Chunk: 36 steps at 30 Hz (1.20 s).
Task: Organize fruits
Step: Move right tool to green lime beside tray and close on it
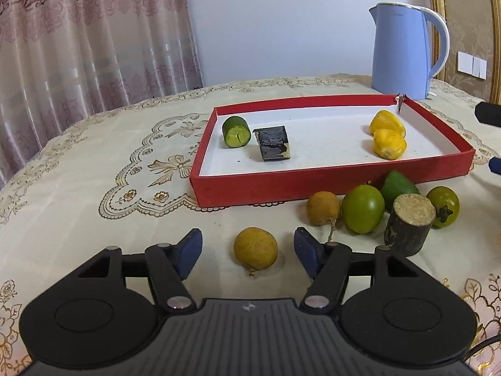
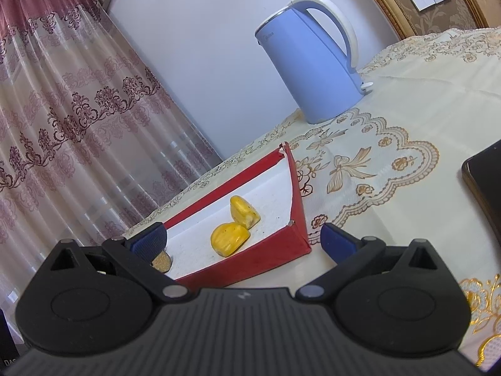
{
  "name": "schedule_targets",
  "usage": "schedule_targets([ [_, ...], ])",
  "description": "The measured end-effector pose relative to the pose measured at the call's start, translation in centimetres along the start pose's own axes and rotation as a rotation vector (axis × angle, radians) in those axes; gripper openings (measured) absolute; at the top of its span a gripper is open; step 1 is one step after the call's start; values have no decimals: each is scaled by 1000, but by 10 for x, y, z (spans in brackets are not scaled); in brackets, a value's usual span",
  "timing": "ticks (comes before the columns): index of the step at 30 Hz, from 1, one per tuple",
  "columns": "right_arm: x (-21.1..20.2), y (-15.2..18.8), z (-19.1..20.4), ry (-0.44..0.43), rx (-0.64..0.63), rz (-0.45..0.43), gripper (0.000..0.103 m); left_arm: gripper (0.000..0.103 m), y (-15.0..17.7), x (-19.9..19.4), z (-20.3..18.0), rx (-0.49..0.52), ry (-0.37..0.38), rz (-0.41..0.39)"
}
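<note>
Over on the left, the left gripper [image 1: 249, 252] hangs low over the counter [image 1: 78, 188] with its fingers [image 1: 189, 247] released; a brownish-yellow round fruit [image 1: 255, 248] sits on the cloth between them, touched by neither pad. Beyond it lies the red tray [image 1: 281, 185], holding a green cut piece [image 1: 236, 131] beside a dark block [image 1: 274, 142] at its left end and two yellow pieces [image 1: 387, 138] touching each other at its right end. Just in front of the tray's right half, a second brownish fruit [image 1: 323, 208], a green round fruit [image 1: 362, 209], an avocado [image 1: 397, 185], a dark cut cylinder [image 1: 408, 224] and a green tomato [image 1: 443, 206] cluster together. A blue kettle [image 1: 404, 50] stands behind the tray. Further right, the right gripper [image 2: 242, 238] hovers at the tray's corner, fingers [image 2: 336, 239] spread and gripping nothing.
</note>
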State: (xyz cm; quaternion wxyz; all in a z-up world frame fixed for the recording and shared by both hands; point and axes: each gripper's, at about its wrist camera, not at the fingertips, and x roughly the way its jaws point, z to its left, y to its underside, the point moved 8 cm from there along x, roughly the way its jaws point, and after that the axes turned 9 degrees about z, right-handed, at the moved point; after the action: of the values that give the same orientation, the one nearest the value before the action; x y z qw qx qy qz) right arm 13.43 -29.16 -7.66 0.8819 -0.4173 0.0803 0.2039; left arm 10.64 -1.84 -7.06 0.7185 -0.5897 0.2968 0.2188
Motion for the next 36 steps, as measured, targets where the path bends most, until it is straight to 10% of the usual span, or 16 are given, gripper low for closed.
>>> schedule_targets([
  [6, -13, -2, 10, 21, -56, -57, 103, 27, 0, -1, -2, -2, 35, -6],
  [16, -26, 12, 73, 116, -467, 34, 95, 27, -4, 2, 27, -166, -34, 4],
  [36, 7, 60, 87, 148, -751, 286, 61, 27, -5, 9, 32, -166, -28, 12],
])
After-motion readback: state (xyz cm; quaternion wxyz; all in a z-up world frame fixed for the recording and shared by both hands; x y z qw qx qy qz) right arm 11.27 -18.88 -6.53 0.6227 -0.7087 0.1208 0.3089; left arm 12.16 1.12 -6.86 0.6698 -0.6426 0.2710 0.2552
